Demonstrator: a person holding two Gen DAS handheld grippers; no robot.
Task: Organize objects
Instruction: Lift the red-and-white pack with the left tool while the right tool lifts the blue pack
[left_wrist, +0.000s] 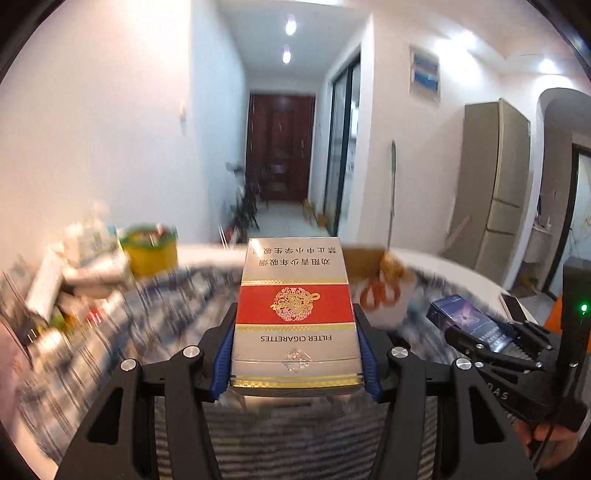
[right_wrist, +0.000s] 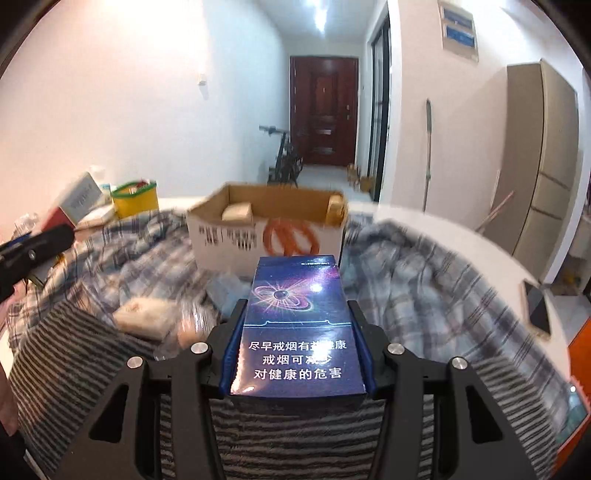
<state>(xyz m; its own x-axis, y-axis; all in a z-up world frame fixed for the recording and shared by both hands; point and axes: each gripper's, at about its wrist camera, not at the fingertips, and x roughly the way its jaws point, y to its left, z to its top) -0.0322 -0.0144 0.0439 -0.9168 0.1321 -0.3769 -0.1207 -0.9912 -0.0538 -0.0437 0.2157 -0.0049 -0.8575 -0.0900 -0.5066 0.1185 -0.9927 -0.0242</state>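
Left gripper (left_wrist: 295, 354): fingers (left_wrist: 221, 363) clamped on the long sides of a red-and-silver cigarette pack (left_wrist: 295, 314) — the pack lies flat between them, held clear above the bedding, its print upside down to the left wrist camera.

Right gripper (right_wrist: 297, 343): fingers (right_wrist: 231, 354) closed likewise on a dark blue cigarette pack (right_wrist: 297, 325) with a starburst design, also held off the bedding.

Beyond the blue pack, an open cardboard box (right_wrist: 266, 236) stands on a plaid blanket (right_wrist: 424, 295); a pale block rests inside it at the left. A striped cloth (right_wrist: 74, 343) covers the near foreground. A yellow container (right_wrist: 135, 201) and assorted clutter sit at the far left — details blurred. A phone (right_wrist: 537, 308) lies on the white counter (right_wrist: 480, 240) at the right.
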